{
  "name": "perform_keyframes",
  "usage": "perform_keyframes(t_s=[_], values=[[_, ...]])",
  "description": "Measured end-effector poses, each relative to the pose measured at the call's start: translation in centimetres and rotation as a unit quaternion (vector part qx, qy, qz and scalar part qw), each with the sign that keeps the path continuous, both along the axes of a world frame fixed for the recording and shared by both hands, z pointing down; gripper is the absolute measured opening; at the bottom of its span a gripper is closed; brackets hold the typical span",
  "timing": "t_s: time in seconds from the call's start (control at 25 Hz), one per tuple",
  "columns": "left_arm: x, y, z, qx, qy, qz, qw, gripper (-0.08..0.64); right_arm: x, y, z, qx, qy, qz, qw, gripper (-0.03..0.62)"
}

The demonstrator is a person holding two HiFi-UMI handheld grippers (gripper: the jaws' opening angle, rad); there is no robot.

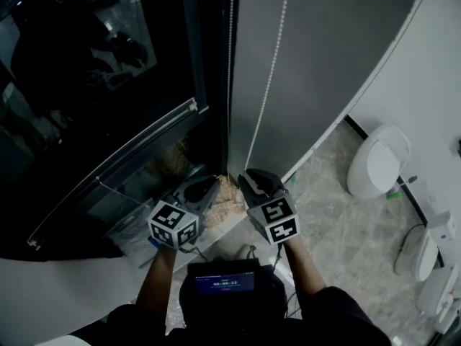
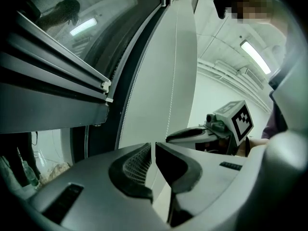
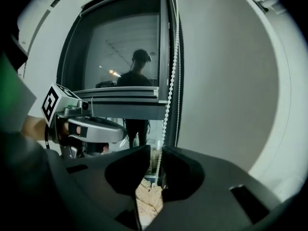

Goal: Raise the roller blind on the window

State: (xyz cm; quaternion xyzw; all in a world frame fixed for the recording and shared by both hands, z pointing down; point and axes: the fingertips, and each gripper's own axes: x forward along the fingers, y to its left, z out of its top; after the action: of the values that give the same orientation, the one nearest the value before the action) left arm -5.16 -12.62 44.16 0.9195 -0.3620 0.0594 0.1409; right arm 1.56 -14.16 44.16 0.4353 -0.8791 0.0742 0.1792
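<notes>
The white bead chain (image 1: 268, 85) hangs in two strands beside the dark window. One strand (image 3: 166, 109) runs down into the gap of my right gripper (image 3: 156, 150), whose jaws stand apart and do not press on it. In the head view this right gripper (image 1: 246, 176) sits low at the chain's foot. My left gripper (image 1: 213, 184) is just left of it at the same height. Its jaws (image 2: 153, 147) are all but together, with a thin slit and nothing in it. The blind's grey bottom rail (image 1: 115, 166) crosses the pane partway up.
A grey wall panel (image 1: 324, 63) stands right of the chain. White bathroom fixtures (image 1: 378, 161) line the tiled floor (image 1: 346, 229) at the right. A beige crumpled heap (image 1: 232, 193) lies below the grippers. A small screen (image 1: 223, 283) sits at the person's chest.
</notes>
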Motion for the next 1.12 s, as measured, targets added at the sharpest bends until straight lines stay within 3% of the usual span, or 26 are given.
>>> perform_keyframes(t_s=[0.12, 0.2, 1.12], values=[[0.7, 0.2, -0.2, 0.001, 0.000, 0.008, 1.0000, 0.020, 1.0, 0.6, -0.5, 0.016, 0.001, 0.017, 1.000, 0.063], [1.3, 0.4, -0.4, 0.003, 0.001, 0.016, 0.9999, 0.020, 1.5, 0.8, -0.9, 0.024, 0.003, 0.024, 0.999, 0.009], [2.3, 1.8, -0.8, 0.010, -0.008, 0.023, 0.9997, 0.011, 1.8, 2.1, -1.1, 0.028, 0.012, 0.010, 0.999, 0.008]])
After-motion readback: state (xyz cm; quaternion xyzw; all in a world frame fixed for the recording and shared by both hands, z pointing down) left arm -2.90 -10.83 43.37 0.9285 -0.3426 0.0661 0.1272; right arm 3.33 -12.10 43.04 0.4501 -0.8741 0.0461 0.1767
